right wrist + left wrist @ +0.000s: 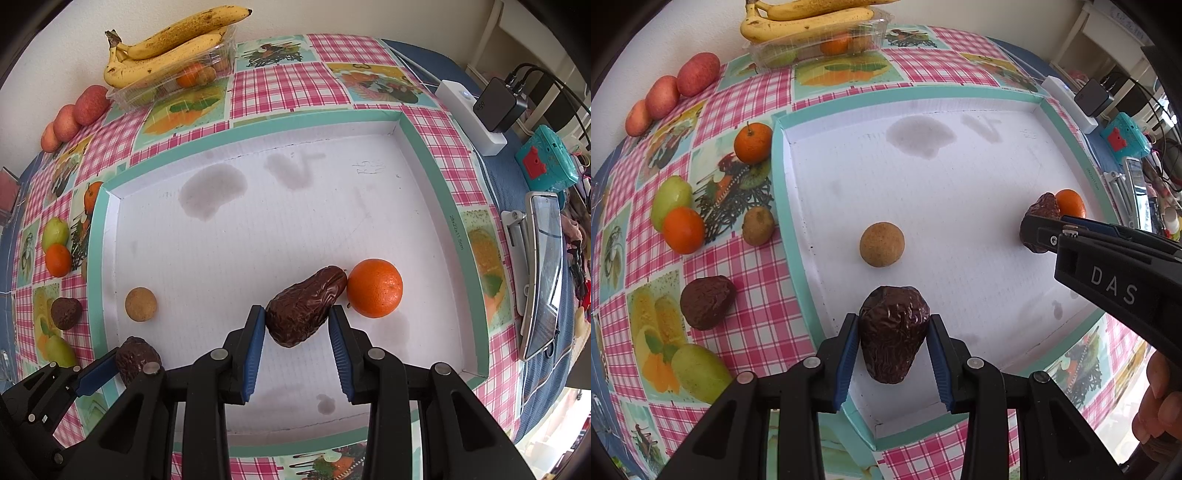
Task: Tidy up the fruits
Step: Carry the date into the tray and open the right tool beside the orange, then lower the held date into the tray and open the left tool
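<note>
A white tray with a teal rim (905, 94) (258, 129) lies on the checked tablecloth. My left gripper (894, 325) is shut on a dark wrinkled avocado (894, 339) above the tray's near corner; it also shows in the right wrist view (122, 363). My right gripper (297, 317) has its blue pads (255, 343) against a second dark avocado (303, 310), low over the tray floor beside an orange (374, 288) (1071, 203). A round brown fruit (882, 243) (140, 304) sits in the tray between the grippers.
Left of the tray lie a third avocado (707, 302), two oranges (752, 143), green pears (670, 199), a kiwi (758, 225) and red apples (698, 74). Bananas (809, 22) rest on a clear box at the back. A power strip (469, 114) and phone (543, 273) are on the right.
</note>
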The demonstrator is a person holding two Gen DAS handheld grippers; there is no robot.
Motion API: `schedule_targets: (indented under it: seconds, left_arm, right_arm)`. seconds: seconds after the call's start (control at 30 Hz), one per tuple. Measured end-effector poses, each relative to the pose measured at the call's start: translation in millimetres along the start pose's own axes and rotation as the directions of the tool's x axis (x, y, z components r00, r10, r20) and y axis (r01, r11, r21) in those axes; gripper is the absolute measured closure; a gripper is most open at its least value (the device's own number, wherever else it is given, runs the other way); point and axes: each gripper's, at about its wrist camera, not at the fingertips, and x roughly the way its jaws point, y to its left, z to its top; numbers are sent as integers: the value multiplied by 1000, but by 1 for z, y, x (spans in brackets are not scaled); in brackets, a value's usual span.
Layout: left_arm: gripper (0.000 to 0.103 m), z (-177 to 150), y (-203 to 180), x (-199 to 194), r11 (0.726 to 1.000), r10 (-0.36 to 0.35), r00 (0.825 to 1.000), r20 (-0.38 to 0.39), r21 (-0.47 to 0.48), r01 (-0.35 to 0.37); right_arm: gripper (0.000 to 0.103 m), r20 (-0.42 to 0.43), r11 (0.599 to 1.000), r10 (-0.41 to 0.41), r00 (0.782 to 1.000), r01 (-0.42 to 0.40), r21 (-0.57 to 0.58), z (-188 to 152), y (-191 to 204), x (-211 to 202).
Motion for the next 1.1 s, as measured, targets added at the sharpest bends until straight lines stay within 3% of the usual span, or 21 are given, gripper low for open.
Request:
schedule_targets:
  seconds: [0.4,0.47,0.63,0.8,1.0,1.1]
  left_arm:
    - [62,-1,6,1,1000,-22,1000,-8,-14,22]
    - [58,0,8,-3,1000,-25,1000,-4,-14,25]
    - [46,1,12,-14,999,-38,999,20,-21,39]
    - [35,4,24,-28,998,-38,998,57,-43,41]
    - [30,5,42,-37,995,-2,997,75,-98,9]
    - [23,5,59,-40,988,20,996,89,-153,-6]
  right_arm:
    - [65,6,1000,-15,1000,15,-18,4,0,-3]
    - [63,16,1000,-10,1000,10,-13,4,-1,-8]
    - [51,44,1000,2,999,-2,-3,5,-4,-21]
    - [33,77,1000,-4,997,4,-1,5,-3,-32]
    - [30,93,1000,-12,996,11,11,4,-2,-36]
    - [19,94,1000,-16,995,14,17,4,-2,-37]
